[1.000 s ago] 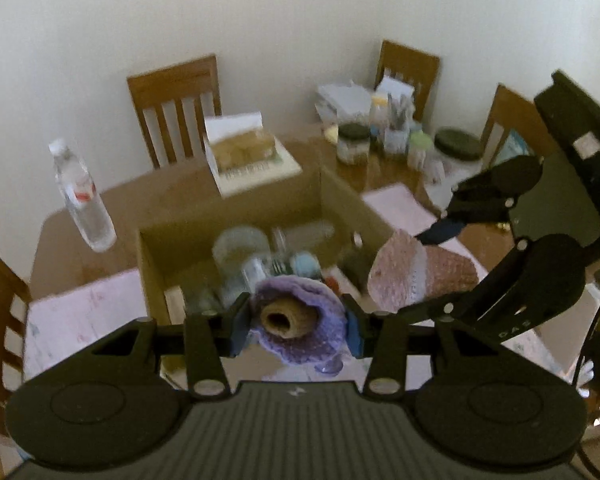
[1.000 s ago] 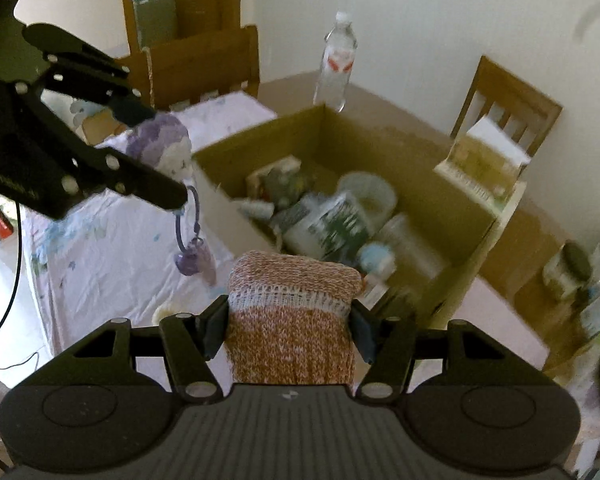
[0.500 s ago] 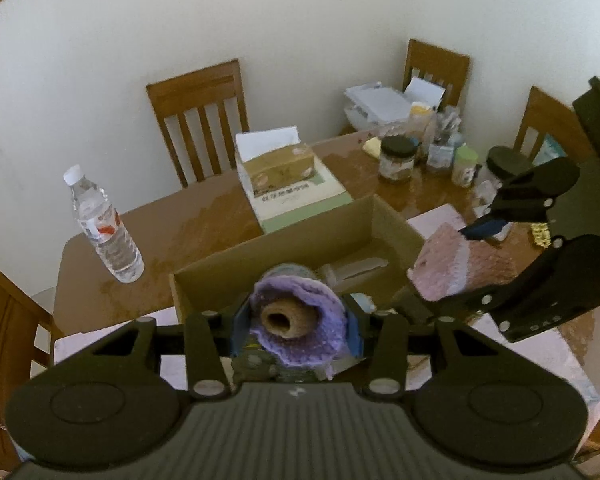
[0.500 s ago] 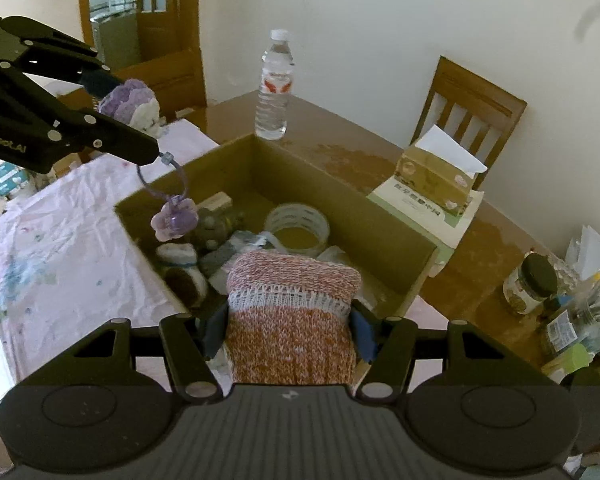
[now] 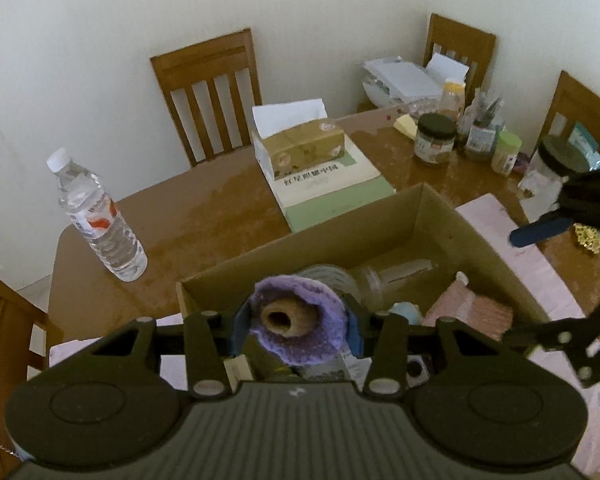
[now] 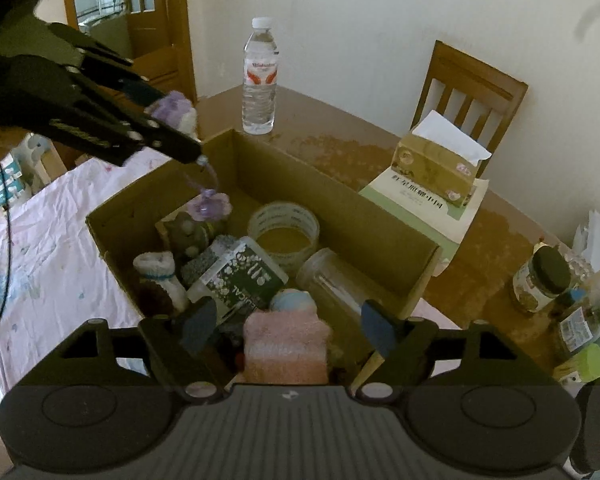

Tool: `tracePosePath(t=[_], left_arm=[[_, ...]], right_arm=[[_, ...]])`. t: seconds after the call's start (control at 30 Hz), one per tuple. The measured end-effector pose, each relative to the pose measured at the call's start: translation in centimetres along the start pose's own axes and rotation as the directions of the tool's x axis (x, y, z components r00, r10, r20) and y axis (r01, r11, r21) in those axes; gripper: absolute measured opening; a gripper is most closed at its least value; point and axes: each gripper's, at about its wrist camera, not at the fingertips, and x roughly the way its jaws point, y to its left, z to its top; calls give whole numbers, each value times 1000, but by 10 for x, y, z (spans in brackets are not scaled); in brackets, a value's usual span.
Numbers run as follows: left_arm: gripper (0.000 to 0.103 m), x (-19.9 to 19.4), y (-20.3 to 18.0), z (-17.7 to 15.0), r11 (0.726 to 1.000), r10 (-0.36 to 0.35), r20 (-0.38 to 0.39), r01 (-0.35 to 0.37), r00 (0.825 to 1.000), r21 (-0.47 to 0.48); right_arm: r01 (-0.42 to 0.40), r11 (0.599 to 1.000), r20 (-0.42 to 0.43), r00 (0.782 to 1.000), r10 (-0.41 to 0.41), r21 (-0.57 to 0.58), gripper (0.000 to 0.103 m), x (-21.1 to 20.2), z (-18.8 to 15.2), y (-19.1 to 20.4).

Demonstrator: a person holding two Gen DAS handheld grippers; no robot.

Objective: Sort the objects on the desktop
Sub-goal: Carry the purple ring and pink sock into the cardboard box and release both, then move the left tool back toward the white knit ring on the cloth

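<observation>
The right gripper (image 6: 286,326) gapes wide above a fuzzy pink knit sock (image 6: 286,352) lying in the cardboard box (image 6: 364,220). The left gripper (image 5: 296,320) pinches a purple crocheted piece (image 5: 300,320). A "红星照耀中国" book (image 5: 328,188) lies beyond.

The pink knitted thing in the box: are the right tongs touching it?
Apart. The right wrist view shows the right tongs spread wide, a gap between each pad and the pink knitted piece.
</observation>
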Motion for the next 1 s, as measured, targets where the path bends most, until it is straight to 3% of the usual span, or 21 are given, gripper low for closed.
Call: tracePosePath(t=[0.13, 0.3, 0.57, 0.8, 1.0], left_arm=[[70, 13, 2, 1, 1000, 11, -15, -11, 1000, 1], [77, 15, 2, -1, 1000, -4, -35, 4, 999, -6], [79, -8, -9, -18, 999, -38, -47, 38, 998, 4], [80, -34, -31, -53, 999, -11, -5, 12, 1000, 31], [83, -51, -53, -82, 999, -8, -16, 9, 1000, 46]], right_arm=[[4, 1000, -1, 1000, -4, 2, 83, -2, -1, -2], [7, 1000, -10, 1000, -7, 21, 83, -5, -2, -2], [0, 999, -46, 999, 2, 46, 83, -13, -12, 7], [-3, 1000, 2, 1000, 3, -1, 86, -22, -37, 32], [1, 999, 14, 1000, 0, -34, 88, -34, -61, 61]])
